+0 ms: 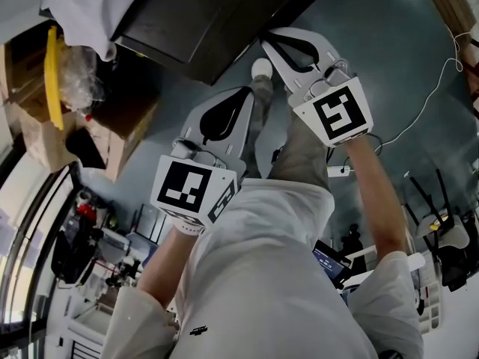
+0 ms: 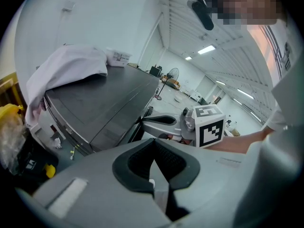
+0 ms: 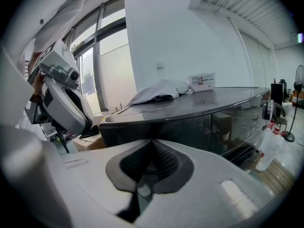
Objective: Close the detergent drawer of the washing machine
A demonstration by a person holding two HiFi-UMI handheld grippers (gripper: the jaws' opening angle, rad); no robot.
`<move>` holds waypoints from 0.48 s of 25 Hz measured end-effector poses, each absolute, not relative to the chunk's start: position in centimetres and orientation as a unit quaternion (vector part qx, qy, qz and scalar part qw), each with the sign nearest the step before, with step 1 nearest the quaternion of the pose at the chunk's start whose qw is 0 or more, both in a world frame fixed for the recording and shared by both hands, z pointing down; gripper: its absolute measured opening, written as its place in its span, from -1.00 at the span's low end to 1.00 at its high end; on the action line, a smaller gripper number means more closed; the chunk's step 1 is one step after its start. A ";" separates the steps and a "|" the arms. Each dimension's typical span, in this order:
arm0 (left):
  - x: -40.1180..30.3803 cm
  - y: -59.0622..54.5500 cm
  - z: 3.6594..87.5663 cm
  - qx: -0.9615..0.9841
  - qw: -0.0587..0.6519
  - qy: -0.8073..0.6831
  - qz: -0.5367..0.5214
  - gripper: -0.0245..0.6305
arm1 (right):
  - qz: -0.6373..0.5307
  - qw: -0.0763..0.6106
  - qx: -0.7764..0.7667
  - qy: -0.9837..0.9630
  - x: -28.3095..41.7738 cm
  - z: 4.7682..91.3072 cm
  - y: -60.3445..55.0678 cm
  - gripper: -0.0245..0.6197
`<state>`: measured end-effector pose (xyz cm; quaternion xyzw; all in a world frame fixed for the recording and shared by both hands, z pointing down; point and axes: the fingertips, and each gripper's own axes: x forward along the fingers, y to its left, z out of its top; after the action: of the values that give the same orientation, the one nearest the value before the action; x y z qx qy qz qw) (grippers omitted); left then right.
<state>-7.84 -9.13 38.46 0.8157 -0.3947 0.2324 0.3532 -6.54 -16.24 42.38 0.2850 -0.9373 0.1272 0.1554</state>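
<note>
Hanging side by side over the grey floor, the left gripper (image 1: 243, 92) and right gripper (image 1: 273, 40) both point toward the washer (image 1: 209, 13), a dark grey machine at the top of the head view. The right one reaches farther, its tips near the washer's front corner. In its own view, the left gripper (image 2: 154, 141) has its jaws pressed together on nothing. The right gripper (image 3: 152, 144) is likewise pinched closed and empty. The drawer cannot be picked out in any view. A white cloth (image 3: 156, 91) and a small box (image 3: 202, 81) lie on the washer's top. A cardboard box (image 1: 45, 118) sits beside the machine.
</note>
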 end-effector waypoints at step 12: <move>-9.0 -9.7 36.3 0.823 0.336 -0.406 0.214 -0.87 | 0.132 0.168 0.326 -0.921 -5.4 41.2 -16.9 -0.91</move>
<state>-8.97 -9.75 36.29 0.8226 -0.4061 0.2137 0.3357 -5.41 -16.87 41.25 0.3258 -0.9211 0.1318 0.1677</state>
